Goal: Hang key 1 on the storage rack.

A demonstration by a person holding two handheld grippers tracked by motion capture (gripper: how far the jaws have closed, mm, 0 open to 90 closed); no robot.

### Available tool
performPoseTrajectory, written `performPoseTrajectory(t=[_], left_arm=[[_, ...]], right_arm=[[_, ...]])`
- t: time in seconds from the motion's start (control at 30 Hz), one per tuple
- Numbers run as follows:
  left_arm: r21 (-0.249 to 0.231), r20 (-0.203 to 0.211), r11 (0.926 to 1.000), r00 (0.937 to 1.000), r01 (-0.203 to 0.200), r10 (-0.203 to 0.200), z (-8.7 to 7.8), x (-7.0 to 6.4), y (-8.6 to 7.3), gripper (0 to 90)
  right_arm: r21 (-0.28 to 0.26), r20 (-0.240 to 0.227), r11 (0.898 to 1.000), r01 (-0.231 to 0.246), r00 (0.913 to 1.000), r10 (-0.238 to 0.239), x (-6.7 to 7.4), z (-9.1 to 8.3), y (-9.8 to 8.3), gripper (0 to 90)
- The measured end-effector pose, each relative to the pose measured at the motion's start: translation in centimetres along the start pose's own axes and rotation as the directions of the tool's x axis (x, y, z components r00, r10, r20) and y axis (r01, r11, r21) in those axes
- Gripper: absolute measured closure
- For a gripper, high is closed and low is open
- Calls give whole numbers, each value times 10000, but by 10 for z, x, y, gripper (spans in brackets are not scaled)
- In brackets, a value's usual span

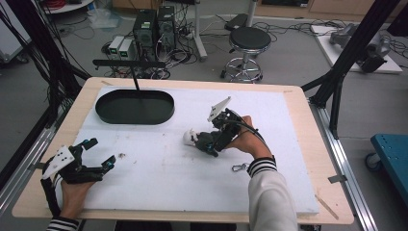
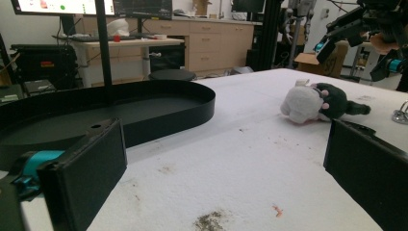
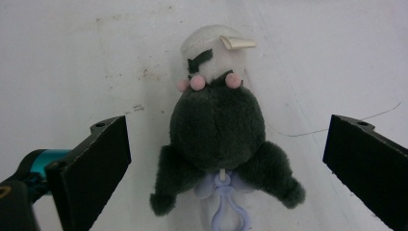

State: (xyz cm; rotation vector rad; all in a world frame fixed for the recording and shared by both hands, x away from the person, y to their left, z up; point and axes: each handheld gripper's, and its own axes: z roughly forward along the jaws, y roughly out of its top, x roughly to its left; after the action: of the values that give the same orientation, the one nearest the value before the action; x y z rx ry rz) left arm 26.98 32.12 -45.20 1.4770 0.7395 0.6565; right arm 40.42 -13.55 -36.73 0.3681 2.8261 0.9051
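Note:
A small plush toy [image 1: 198, 139] with a dark green body and a white head lies on the white foam mat [image 1: 159, 183] near the middle. Seen from my right gripper view, the plush toy [image 3: 216, 130] lies below the camera with a lilac clip at its lower end. My right gripper [image 1: 204, 144] hovers over it, open, one jaw on each side of the body, not touching. My left gripper [image 1: 98, 155] rests open at the mat's near left. From its camera the plush toy [image 2: 315, 102] lies far right, beyond the jaws, and the black oval tray [image 2: 159, 108] sits ahead.
The black oval tray [image 1: 134, 117] sits at the mat's back left, with a thin black post rising from it. A metal clasp [image 1: 239, 167] lies on the mat near the right sleeve. The wooden table edge [image 1: 308, 144] frames the mat. A stool [image 1: 248, 41] stands behind the table.

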Motion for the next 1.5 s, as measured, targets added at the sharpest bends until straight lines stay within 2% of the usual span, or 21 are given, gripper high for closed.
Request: performPoseTrajectory(t=[0.3, 0.5, 0.73, 0.93, 0.97, 1.03, 1.2, 1.4, 1.43, 1.5], left_arm=[[-15, 18, 10000, 10000, 42, -42, 0, 0, 0, 17], [-35, 27, 10000, 10000, 30, -30, -1, 0, 0, 17], [-48, 22, 10000, 10000, 61, -61, -1, 0, 0, 17], [-43, -21, 10000, 10000, 50, -50, -1, 0, 0, 17], [-45, -9, 10000, 10000, 39, -39, -1, 0, 0, 17], [-51, -9, 10000, 10000, 25, -25, -1, 0, 0, 17], [-54, -18, 10000, 10000, 43, -43, -1, 0, 0, 17], [-56, -15, 10000, 10000, 47, -47, -1, 0, 0, 17], [-56, -15, 10000, 10000, 44, -45, -1, 0, 0, 17], [-55, -12, 10000, 10000, 47, -47, -1, 0, 0, 17]], right_arm=[[428, -63, 9991, -6, 10000, 8, -3, 15, 3, 18], [917, -319, 9958, -6, 9995, 35, -3, 28, 3, 19], [1151, -401, 9933, -17, 9992, 63, -4, 36, 3, 19], [1560, -503, 9874, 274, 9985, -198, -4, 43, 2, 27], [1650, -509, 9858, 295, 9985, -213, -3, 44, 2, 55], [1915, -524, 9807, 388, 9982, -293, -4, 47, 1, 56], [2076, -498, 9774, 402, 9983, -305, -4, 51, 1, 77], [2202, -540, 9746, 400, 9981, -288, -6, 51, 1, 145], [2237, -635, 9737, 431, 9975, -295, -7, 51, 1, 193], [2305, -668, 9721, 439, 9973, -292, -7, 50, 1, 221]])
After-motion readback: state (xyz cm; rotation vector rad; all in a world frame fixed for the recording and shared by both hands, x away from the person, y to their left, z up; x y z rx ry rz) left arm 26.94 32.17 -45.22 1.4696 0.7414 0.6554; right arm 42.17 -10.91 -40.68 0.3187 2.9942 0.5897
